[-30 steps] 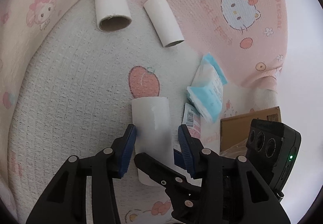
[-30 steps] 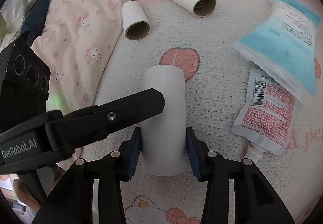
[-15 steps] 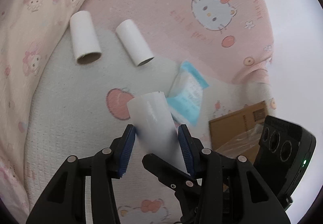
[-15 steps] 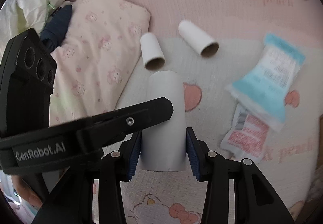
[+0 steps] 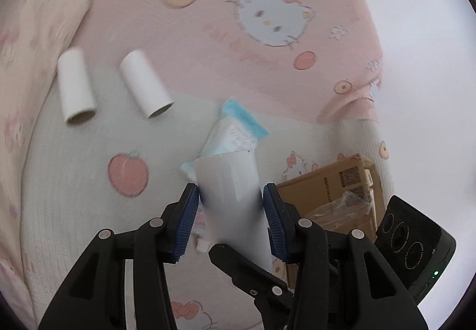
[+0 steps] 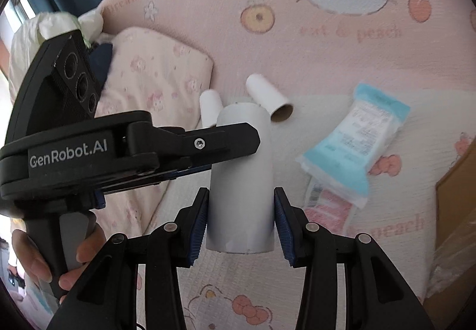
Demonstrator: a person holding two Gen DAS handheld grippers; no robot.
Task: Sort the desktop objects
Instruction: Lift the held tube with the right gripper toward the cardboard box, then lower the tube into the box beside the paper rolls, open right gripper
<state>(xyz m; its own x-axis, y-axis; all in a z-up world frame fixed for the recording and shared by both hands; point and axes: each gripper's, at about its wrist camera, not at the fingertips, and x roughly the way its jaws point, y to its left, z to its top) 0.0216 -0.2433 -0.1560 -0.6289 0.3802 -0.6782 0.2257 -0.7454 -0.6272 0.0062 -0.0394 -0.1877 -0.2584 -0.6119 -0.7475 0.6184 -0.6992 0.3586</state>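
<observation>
Since a second ago you have lifted the white tube (image 6: pixel 241 178) clear of the blanket (image 6: pixel 312 110); the things below look smaller and farther off now. Your right gripper (image 6: pixel 240 218) clamps the tube's near end at lower centre of its view, and your left gripper (image 5: pixel 230 217) has its blue pads against the tube's sides too, though blur there makes contact on the left pad hard to confirm. Two more paper tubes (image 5: pixel 76 86) (image 5: pixel 145 83) lie side by side at upper left, while the blue packet (image 6: pixel 354 136) and red-printed pouch (image 6: pixel 325 206) overlap at right. Sorting looks barely begun: nothing appears grouped yet, and the cardboard box (image 5: pixel 330 184) may be the destination.
</observation>
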